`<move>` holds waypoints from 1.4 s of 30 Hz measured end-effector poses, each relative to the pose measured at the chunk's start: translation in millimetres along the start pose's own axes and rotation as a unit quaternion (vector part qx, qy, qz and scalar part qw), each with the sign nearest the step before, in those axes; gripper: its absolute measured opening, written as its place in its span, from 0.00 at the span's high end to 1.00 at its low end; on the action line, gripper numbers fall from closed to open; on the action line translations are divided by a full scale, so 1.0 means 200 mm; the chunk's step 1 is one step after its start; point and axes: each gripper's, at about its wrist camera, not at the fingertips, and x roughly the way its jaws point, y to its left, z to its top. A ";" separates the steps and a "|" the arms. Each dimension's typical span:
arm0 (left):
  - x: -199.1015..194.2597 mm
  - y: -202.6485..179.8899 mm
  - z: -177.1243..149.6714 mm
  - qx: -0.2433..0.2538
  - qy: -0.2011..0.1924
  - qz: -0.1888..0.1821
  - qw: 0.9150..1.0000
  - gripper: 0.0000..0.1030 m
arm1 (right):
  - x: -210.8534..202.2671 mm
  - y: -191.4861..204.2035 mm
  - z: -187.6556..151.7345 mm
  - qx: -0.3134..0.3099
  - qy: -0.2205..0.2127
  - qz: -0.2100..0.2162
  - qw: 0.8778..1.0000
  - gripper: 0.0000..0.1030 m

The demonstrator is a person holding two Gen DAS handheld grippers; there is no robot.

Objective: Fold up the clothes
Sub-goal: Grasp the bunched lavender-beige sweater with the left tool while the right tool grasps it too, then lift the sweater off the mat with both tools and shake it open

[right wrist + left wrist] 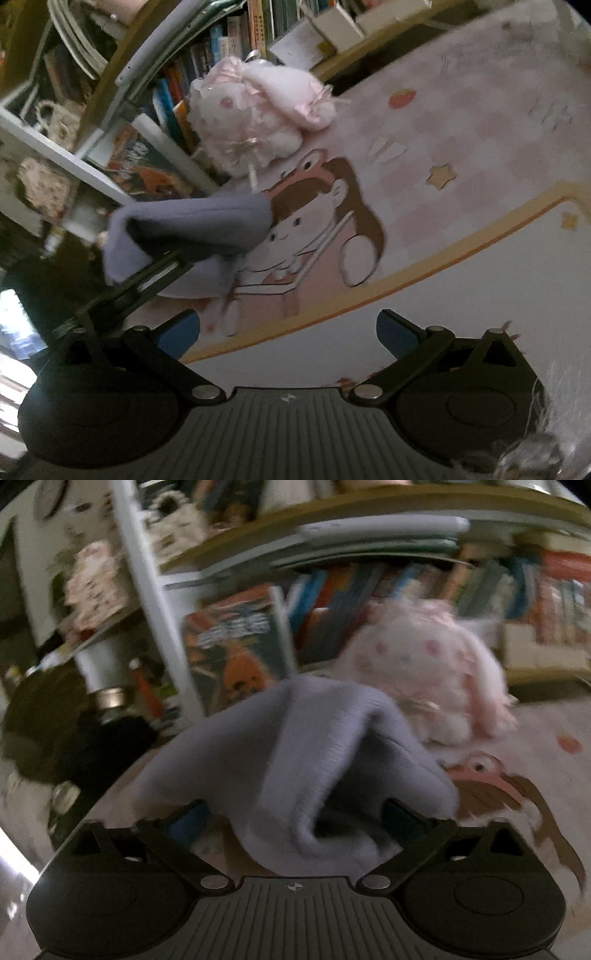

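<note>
A soft lavender-grey garment [295, 760] lies bunched between and over the fingers of my left gripper [295, 816], whose jaws stand wide apart with the cloth draped across them. In the right wrist view the same garment [192, 225] hangs off the left gripper [147, 277] above the mat, at the left. My right gripper [288, 328] is open and empty over the mat, with its blue pads [395, 332] apart.
A pink cartoon play mat [461, 122] covers the floor. A pink-and-white plush toy [258, 110] sits at the mat's far edge, also in the left wrist view [428, 664]. A bookshelf [406, 587] packed with books stands behind. Dark clutter [55, 731] lies at left.
</note>
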 end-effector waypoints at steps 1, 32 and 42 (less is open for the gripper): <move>0.02 0.03 0.00 -0.003 0.008 0.009 1.000 0.50 | -0.01 -0.02 0.02 0.011 0.002 0.009 1.000 0.00; -0.71 0.52 -0.11 -0.020 0.004 -0.050 0.999 0.97 | 0.20 0.05 -0.19 0.182 0.210 0.142 0.950 0.10; -0.78 0.65 -0.02 -0.077 -0.011 -0.066 0.995 0.97 | 0.34 -0.01 -0.22 0.189 0.205 0.217 0.936 0.11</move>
